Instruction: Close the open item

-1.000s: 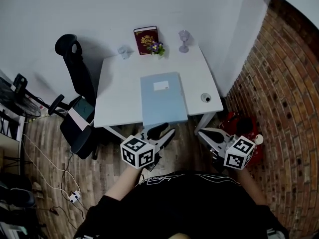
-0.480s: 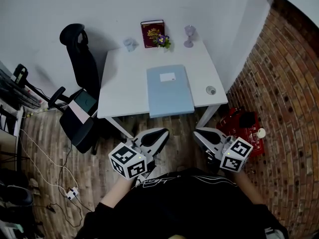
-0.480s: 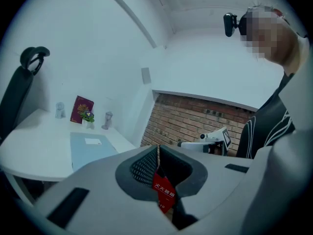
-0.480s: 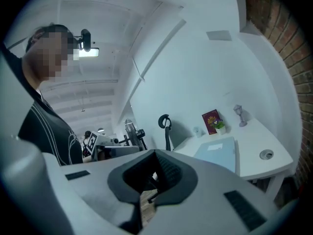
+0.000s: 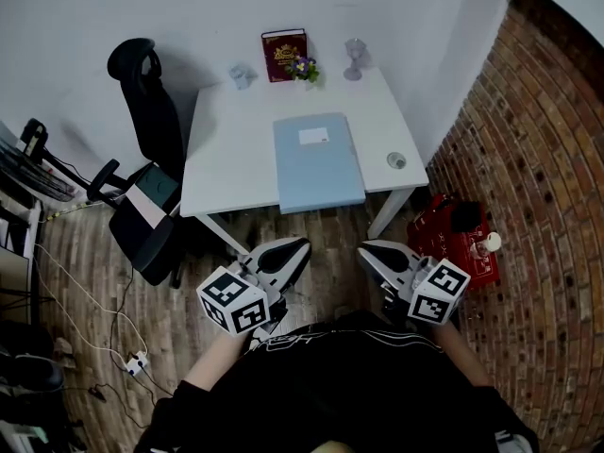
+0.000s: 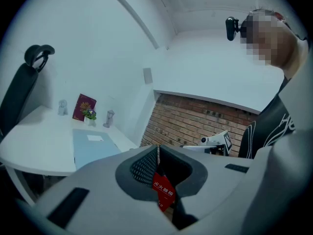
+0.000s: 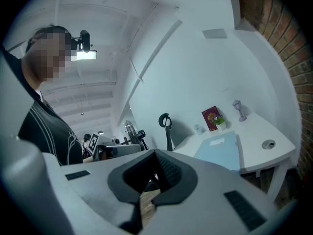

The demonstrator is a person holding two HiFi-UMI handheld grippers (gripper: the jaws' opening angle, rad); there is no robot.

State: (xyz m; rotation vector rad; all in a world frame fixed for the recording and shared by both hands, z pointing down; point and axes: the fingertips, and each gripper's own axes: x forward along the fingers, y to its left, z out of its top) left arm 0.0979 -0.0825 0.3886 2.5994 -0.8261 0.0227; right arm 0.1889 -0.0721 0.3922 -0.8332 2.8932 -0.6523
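Note:
A light-blue folder [image 5: 318, 163] lies flat and closed on the white table [image 5: 226, 159], its near end reaching the table's front edge. It also shows in the left gripper view [image 6: 90, 146] and the right gripper view [image 7: 220, 148]. Both grippers are held low near the person's body, well short of the table, over the wooden floor. The left gripper [image 5: 289, 247] is shut with nothing in it; its jaws meet [image 6: 157, 151]. The right gripper [image 5: 372, 251] is shut and empty too [image 7: 155, 156].
At the table's far edge stand a maroon book [image 5: 285, 55], a small flower pot [image 5: 302, 67], a goblet [image 5: 354, 59] and a small glass [image 5: 239, 75]. A round object [image 5: 396, 160] lies near the right edge. A black office chair [image 5: 142, 102] stands left, a red box [image 5: 453, 243] right by the brick wall.
The left gripper's jaws have come together. Both grippers have drawn back a little from the table toward the body.

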